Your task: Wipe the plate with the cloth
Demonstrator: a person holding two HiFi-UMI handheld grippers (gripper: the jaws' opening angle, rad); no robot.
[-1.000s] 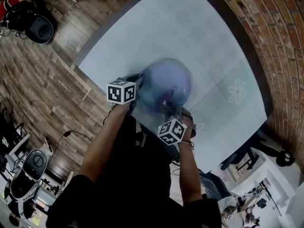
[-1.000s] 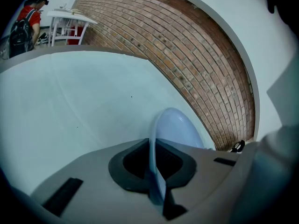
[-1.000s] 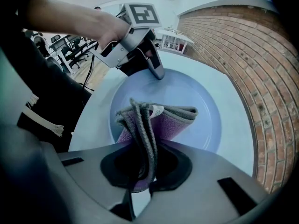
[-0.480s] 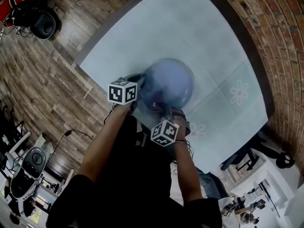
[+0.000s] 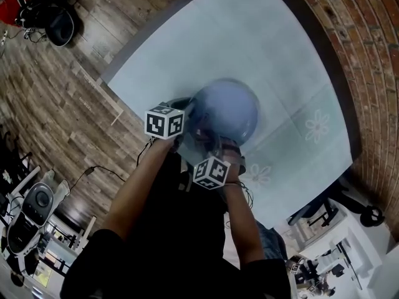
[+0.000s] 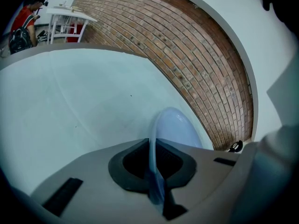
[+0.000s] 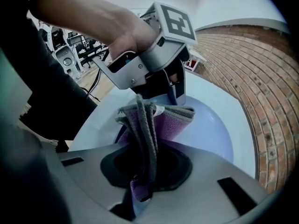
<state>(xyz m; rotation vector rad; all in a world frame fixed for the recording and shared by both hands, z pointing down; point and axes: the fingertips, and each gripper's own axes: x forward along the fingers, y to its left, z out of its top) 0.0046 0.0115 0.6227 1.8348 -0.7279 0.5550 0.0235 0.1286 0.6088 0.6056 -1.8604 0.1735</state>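
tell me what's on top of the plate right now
A folded purple-grey cloth, pinched in the right gripper, lies on the blue plate. The left gripper clamps its rim. The plate surface under the cloth is covered and can't be seen.

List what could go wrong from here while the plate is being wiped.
1. The left gripper pinches the plate by its rim alone; pressure from wiping could twist it loose onto the table.
2. The right gripper holds the cloth by a bunched fold; it could pull free mid-stroke.
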